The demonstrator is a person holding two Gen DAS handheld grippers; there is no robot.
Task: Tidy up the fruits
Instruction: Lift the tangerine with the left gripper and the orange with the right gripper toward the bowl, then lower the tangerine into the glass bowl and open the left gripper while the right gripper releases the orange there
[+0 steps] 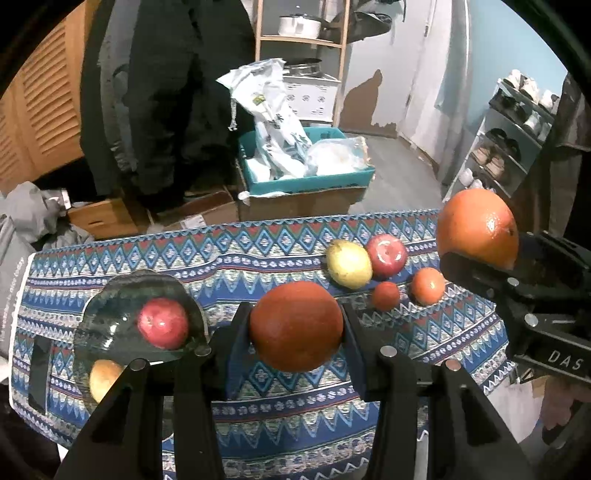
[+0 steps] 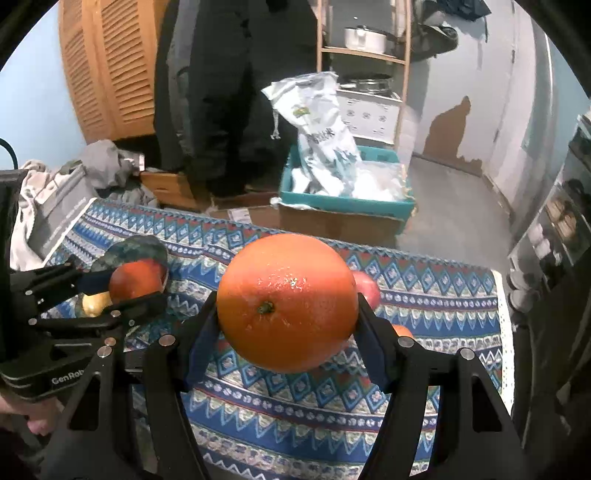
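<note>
My left gripper [image 1: 295, 326] is shut on a dark red-orange fruit [image 1: 295, 314], held above the patterned tablecloth [image 1: 258, 258]. My right gripper [image 2: 288, 310] is shut on a large bright orange [image 2: 286, 295], also lifted off the cloth. In the left wrist view the right gripper [image 1: 487, 254] and its orange [image 1: 476, 229] hang at the right. A dark green plate [image 1: 110, 306] at the left holds a red apple [image 1: 162, 323] and a yellow fruit [image 1: 105, 380]. On the cloth lie a yellow fruit [image 1: 349, 264], a red apple [image 1: 386, 254], a small red fruit [image 1: 385, 295] and a small orange [image 1: 427, 286].
Beyond the table's far edge stand cardboard boxes and a teal crate [image 1: 306, 181] with plastic bags. Dark coats [image 1: 166, 92] hang behind, beside a wooden shelf with pots [image 1: 299, 26]. A shoe rack [image 1: 509, 140] is at the right. A dark flat object [image 1: 38, 373] lies left of the plate.
</note>
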